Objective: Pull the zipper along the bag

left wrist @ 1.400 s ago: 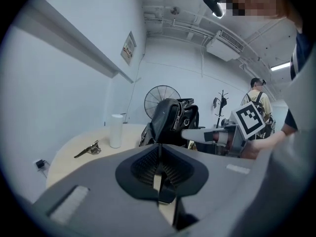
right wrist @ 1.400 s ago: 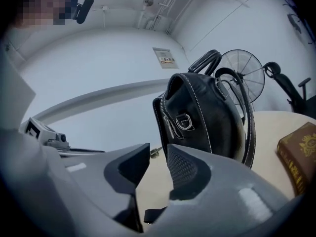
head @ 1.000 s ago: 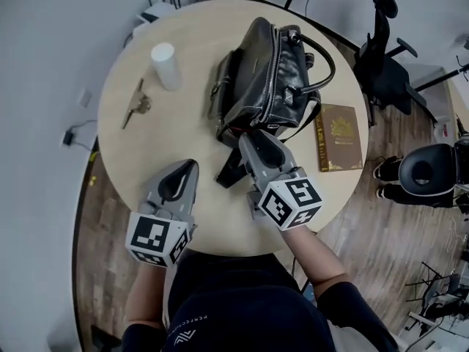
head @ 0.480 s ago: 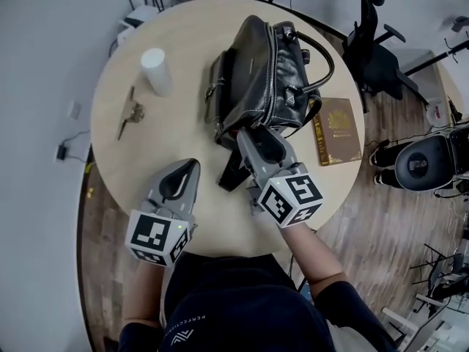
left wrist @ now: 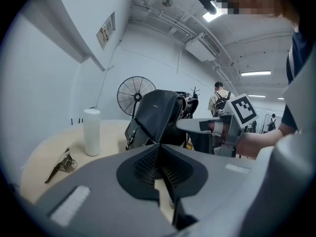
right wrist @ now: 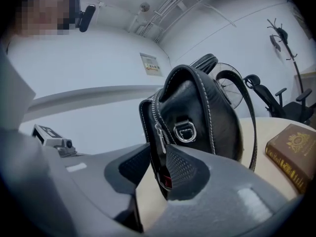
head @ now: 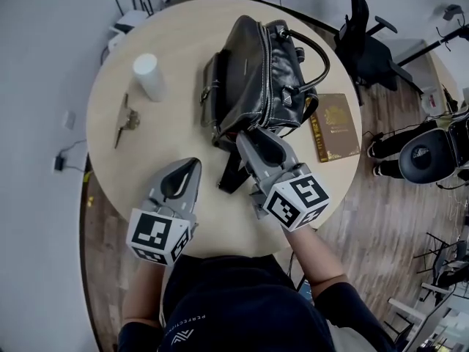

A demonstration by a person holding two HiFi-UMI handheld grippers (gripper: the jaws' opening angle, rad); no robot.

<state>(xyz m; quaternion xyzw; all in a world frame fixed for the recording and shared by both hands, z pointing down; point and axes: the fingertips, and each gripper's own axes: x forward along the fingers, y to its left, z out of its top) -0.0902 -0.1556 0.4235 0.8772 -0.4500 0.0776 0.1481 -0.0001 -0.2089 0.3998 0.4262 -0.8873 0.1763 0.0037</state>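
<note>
Bag [head: 253,72]: black leather with pale stitching, lying on its side towards the far half of a round table, one narrow end turned to the person
Zipper [head: 275,79]: metal teeth running along the bag's top from near end to far end; the pull [right wrist: 159,134] hangs at the near end
Handle [head: 316,50]: black loop arching off the bag's right side
Strap [head: 233,171]: dark, trailing from the bag's near end onto the table
Right gripper [right wrist: 159,154]: at the bag's near end, jaws spread and just now closing in; the pull and the bag's end seam stand between them, with no pressing of the pads on them to be seen
Left gripper [left wrist: 159,149]: over the near left of the table, well apart from the bag; jaws pressed together, nothing between them
Table [head: 176,35]: pale wood top
Book [head: 335,127]: brown cover with gold print, flat, just right of the bag
Cylinder [head: 149,77]: white, upright, left of the bag
Keys [head: 124,119]: small bunch, near the cylinder towards the left rim
Office chair [head: 366,46]: black, beyond the table's right side
Fan [left wrist: 136,95]: standing, behind the bag in the left gripper view
</note>
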